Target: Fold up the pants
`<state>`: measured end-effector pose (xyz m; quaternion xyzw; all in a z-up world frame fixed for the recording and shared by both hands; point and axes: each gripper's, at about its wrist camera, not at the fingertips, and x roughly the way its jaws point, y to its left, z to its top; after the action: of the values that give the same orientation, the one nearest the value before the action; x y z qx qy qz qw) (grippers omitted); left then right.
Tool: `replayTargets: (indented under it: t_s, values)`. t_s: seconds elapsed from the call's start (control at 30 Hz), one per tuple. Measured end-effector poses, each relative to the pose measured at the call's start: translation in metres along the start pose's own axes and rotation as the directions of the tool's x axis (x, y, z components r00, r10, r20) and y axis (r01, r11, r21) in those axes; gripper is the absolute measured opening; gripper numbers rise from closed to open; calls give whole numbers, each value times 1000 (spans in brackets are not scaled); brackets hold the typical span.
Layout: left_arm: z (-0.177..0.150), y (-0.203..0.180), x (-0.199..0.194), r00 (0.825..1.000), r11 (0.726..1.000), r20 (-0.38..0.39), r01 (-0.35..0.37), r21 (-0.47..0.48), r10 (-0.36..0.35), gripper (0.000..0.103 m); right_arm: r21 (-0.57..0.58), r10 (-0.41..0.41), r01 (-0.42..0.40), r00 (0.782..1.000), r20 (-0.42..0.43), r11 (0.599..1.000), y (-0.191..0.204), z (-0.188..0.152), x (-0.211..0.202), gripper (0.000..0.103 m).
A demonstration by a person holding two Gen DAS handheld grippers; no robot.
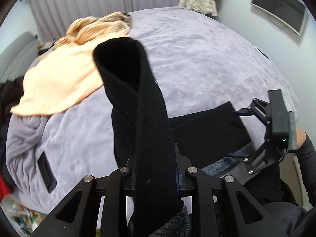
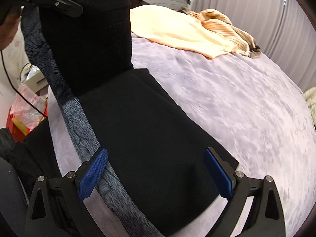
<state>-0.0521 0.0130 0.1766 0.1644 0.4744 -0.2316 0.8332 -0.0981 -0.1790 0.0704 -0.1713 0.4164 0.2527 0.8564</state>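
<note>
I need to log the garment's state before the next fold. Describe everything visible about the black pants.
The black pants look like soft, matte, fleecy fabric. Most of the garment lies flat near the edge of the lilac plush bedspread, already doubled over. One end is lifted: the left gripper is shut on a raised band of it that curls over at the top. The open right gripper hovers over the flat part, its blue pads apart.

Soft, even indoor light fills both views, with no glare and only faint shadows on the lavender bedspread (image 1: 197,63). The black pants (image 2: 142,130) read as a near-featureless dark mass. Fisheye distortion bulges the bed and darkens the corners, and motion blur smears the edges.
</note>
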Motion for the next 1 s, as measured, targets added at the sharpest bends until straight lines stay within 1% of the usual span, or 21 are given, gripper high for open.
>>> replayTargets:
  t_s: [0.1, 0.13, 0.23, 0.27, 0.33, 0.4, 0.5, 0.53, 0.6, 0.67, 0.7, 0.73, 0.77, 0.8, 0.9, 0.93, 0.97, 1.0]
  values:
    - [22, -42, 8, 1000, 996, -12, 14, 87, -13, 24, 30, -20, 19, 1000, 19, 999, -1, -8, -4, 98]
    - [29, -55, 9, 1000, 994, -14, 20, 110, -19, 24, 39, -29, 28, 999, 25, 999, 5, -8, 0, 98]
    - [47, -99, 20, 998, 984, -29, 52, 172, -47, 24, 76, -51, 48, 998, 28, 996, -2, -20, -3, 98]
    - [51, -116, 31, 998, 979, -45, 61, 195, -54, 24, 91, -55, 52, 998, 27, 995, -6, -25, -4, 98]
    - [55, -141, 54, 995, 975, -89, 72, 212, -54, 24, 122, -64, 61, 998, 16, 991, -13, -35, -3, 98]
    - [55, -163, 97, 987, 972, -160, 65, 228, -28, 24, 148, -71, 69, 997, 9, 987, -17, -42, -4, 98]
    - [46, -180, 153, 965, 973, -261, 46, 227, 15, 24, 185, -69, 65, 997, 16, 981, -20, -50, -7, 98]
    - [43, -182, 166, 959, 975, -284, 45, 219, 20, 24, 195, -68, 63, 997, 21, 979, -21, -53, -9, 98]
    - [40, -185, 174, 959, 973, -281, 34, 230, 33, 25, 211, -70, 65, 997, 19, 975, -22, -57, -10, 98]
    - [40, -187, 170, 959, 973, -281, 42, 228, 24, 33, 226, -62, 56, 998, 20, 973, -23, -61, -10, 98]
    - [42, -188, 168, 959, 973, -285, 67, 222, -1, 51, 235, -51, 45, 998, 22, 971, -24, -63, -11, 98]
    - [42, -186, 163, 958, 972, -286, 96, 217, -31, 67, 245, -42, 35, 999, 24, 969, -24, -64, -11, 98]
    - [44, -186, 159, 958, 971, -281, 118, 210, -55, 73, 250, -38, 30, 999, 25, 968, -23, -65, -11, 98]
    - [44, -188, 154, 962, 970, -267, 121, 210, -62, 77, 253, -37, 30, 999, 26, 967, -23, -65, -10, 98]
    - [45, -196, 142, 967, 962, -243, 135, 238, -75, 77, 269, -35, 26, 999, 27, 963, -22, -69, -10, 98]
    - [46, -194, 139, 966, 961, -241, 146, 233, -88, 77, 275, -31, 22, 999, 26, 961, -27, -68, -6, 98]
    - [47, -192, 136, 965, 961, -240, 164, 223, -109, 77, 276, -30, 21, 999, 26, 961, -23, -74, -9, 98]
    - [48, -189, 129, 961, 960, -234, 194, 204, -144, 77, 273, -30, 22, 999, 25, 962, -19, -82, -13, 98]
